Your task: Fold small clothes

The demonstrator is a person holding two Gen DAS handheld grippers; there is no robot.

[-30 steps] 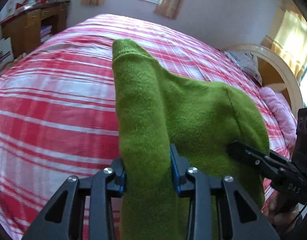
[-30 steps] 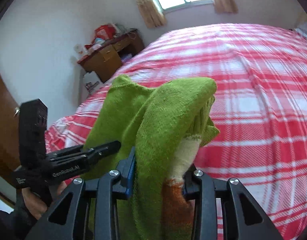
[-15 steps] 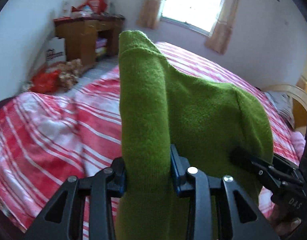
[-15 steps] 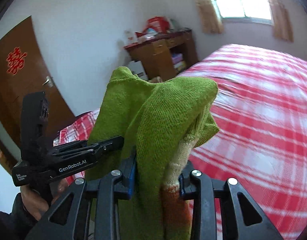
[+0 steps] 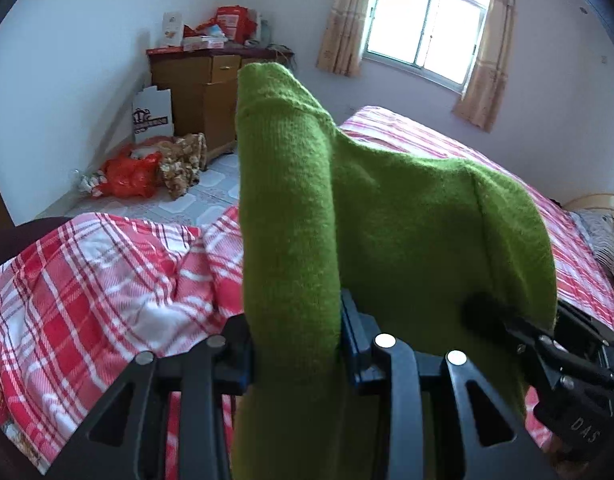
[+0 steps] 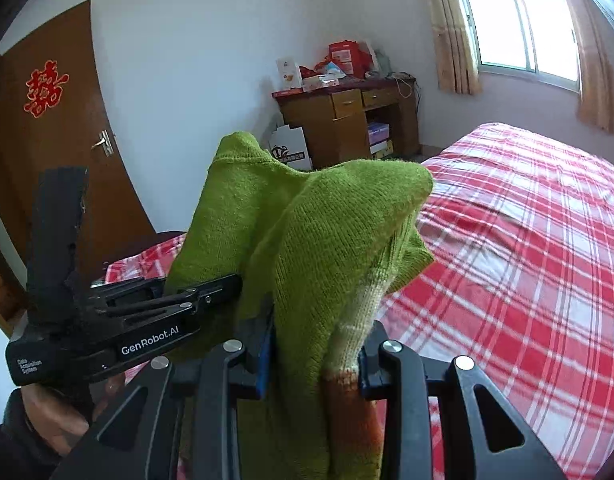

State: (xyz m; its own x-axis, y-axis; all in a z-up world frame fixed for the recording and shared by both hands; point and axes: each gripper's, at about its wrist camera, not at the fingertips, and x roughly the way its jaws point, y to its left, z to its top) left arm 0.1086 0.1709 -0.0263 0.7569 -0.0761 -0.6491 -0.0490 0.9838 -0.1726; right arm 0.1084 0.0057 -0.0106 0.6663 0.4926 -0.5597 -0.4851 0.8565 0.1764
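1. Left wrist view: the bed [image 5: 107,280], covered in a red and white checked sheet, fills the space below and beyond the fingers and runs on to the right toward a window [image 5: 423,28] with pale curtains.
2. A green knitted sweater [image 5: 387,220] hangs above the bed, bunched and draped between the two tools. One thick fold of it stands up from between the fingers of the left gripper [image 5: 295,344]; the blue pads press on it from both sides, so this tool is clamped on the cloth.
3. The same sweater [image 6: 327,248] in the right wrist view rises as a peak straight ahead of the fingers. A cream band and an orange band show on the part that drops into the right gripper [image 6: 315,356], whose pads squeeze the knit from either side.
4. A brown door [image 6: 55,128] with a red paper cutting stands far left of the right tool's fingers.
5. A wooden desk [image 5: 203,92] piled with red boxes sits against the wall, beyond and left of the left tool's fingers.
6. To the left of the right tool's fingers, the left tool's body shows, its tips buried in the green knit and a hand [image 6: 55,420] around its grip.
7. A red plastic bag [image 5: 131,174] lies on the tiled floor near the desk.
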